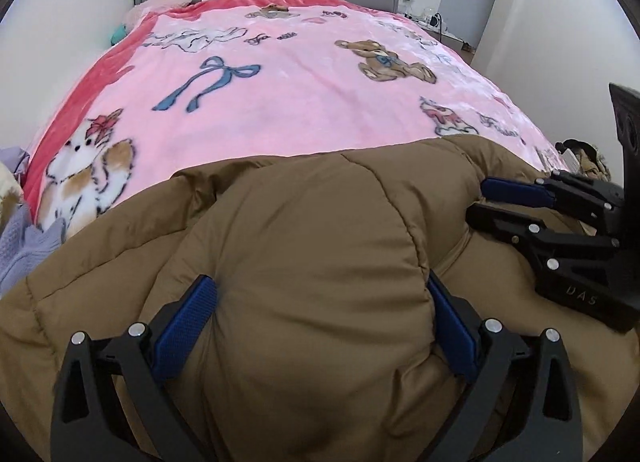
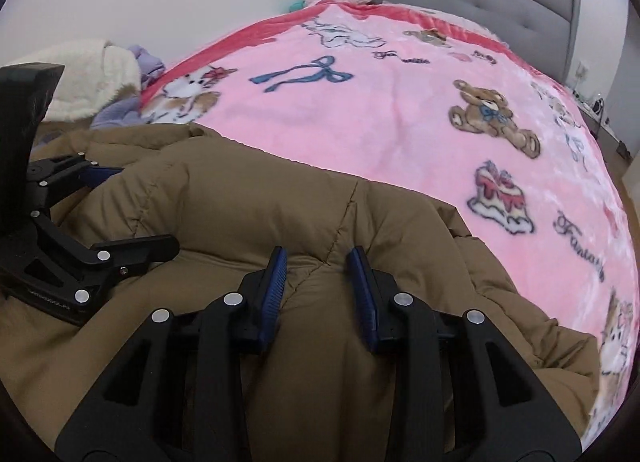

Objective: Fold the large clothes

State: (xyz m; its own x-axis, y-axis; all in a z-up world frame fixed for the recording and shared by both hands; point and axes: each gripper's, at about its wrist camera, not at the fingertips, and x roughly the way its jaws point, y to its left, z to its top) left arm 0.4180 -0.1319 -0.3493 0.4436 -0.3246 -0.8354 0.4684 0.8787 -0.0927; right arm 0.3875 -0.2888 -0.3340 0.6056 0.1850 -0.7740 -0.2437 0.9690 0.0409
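Left wrist view: puffy brown quilted coat (image 1: 320,262) part-folded on pink cartoon-print blanket (image 1: 300,101), left gripper (image 1: 320,314) spread wide astride a bulge, right gripper (image 2: 316,282) narrowed around a ridge, tidying left.

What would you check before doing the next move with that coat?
1. Coat lies on the bed, on the blanket: ok.
2. Left gripper straddles a puffy fold, jaws wide: ok.
3. Left gripper has a firm hold: not ok, it stands open.
4. Right gripper has a ridge of coat between its pads: ok.
5. Right gripper pinches firmly: cannot tell.
6. Blanket lies flat beyond the coat: ok.
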